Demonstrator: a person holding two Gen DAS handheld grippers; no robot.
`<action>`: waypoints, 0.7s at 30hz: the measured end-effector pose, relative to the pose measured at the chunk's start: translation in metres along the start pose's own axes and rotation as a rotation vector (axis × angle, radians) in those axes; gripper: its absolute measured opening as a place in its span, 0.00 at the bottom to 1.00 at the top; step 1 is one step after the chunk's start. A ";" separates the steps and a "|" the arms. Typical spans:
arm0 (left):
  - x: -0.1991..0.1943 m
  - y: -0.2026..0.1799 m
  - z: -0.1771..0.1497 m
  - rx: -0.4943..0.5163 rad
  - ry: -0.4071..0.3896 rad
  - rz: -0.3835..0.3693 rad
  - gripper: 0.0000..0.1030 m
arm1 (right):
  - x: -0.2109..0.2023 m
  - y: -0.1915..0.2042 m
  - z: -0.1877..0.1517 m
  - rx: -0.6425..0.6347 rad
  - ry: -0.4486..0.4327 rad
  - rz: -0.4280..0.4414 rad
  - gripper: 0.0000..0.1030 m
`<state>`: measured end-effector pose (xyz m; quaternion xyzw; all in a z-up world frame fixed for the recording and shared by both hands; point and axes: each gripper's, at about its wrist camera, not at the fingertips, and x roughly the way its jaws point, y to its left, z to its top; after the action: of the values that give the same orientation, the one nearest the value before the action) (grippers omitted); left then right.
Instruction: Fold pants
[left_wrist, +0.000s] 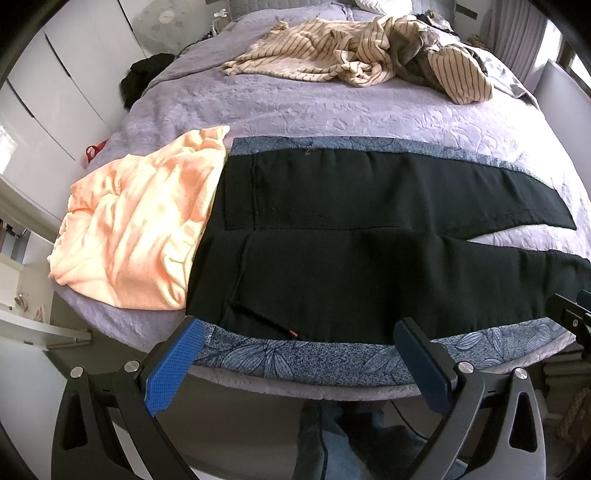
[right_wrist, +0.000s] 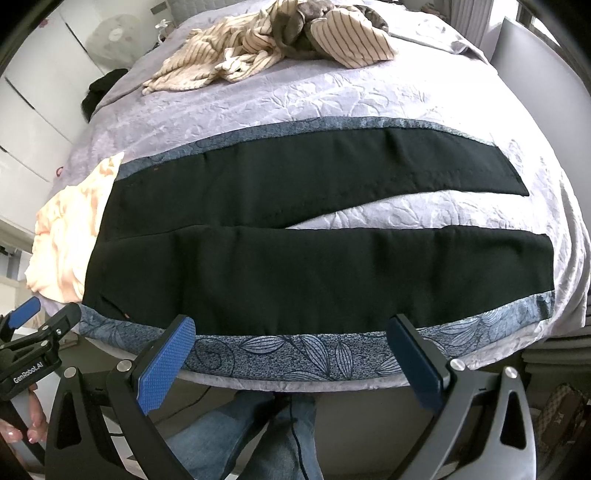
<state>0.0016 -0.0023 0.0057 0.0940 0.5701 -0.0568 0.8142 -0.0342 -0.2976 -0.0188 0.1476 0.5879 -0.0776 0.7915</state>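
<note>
1. Tools first: the left tool (left_wrist: 299, 328) and right tool (right_wrist: 291, 325) both hang just off the near edge of the bed, fingers spread wide apart, gripping nothing. Blue pads (left_wrist: 173, 365) face inward on both.
2. Bed (left_wrist: 332, 107) is the biggest thing here, covered in a crinkly lavender spread that fills most of both views.
3. Runner (right_wrist: 295, 354), a blue-grey leaf-print strip, lies across the near part of the bed, under the pants.
4. Pants (left_wrist: 351, 236) are black, laid flat across the runner, waist to the left, both legs running to the right. Legs split apart toward the cuffs so a wedge of lavender shows between them. Near leg's edge sits just beyond both tools, not touching them.
5. Striped pile (left_wrist: 351, 55), beige clothes heaped at the far end of the bed, well apart from the pants.
6. Peach garment (left_wrist: 136, 229), crumpled at the left, touching the waistband end.
7. Small orange bit (left_wrist: 293, 333) on the near edge of the pants; can't tell what it is.
</note>
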 end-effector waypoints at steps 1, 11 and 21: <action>0.001 0.000 0.000 -0.001 0.002 -0.001 1.00 | 0.000 0.000 0.000 0.001 0.002 -0.002 1.00; 0.003 0.000 0.002 -0.003 0.000 -0.002 1.00 | 0.000 0.002 0.002 0.001 0.005 -0.006 1.00; 0.012 0.019 0.004 -0.068 0.007 -0.082 1.00 | 0.010 -0.015 0.005 0.116 0.041 0.166 1.00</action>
<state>0.0132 0.0154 -0.0021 0.0430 0.5779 -0.0702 0.8120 -0.0314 -0.3131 -0.0293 0.2429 0.5842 -0.0429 0.7732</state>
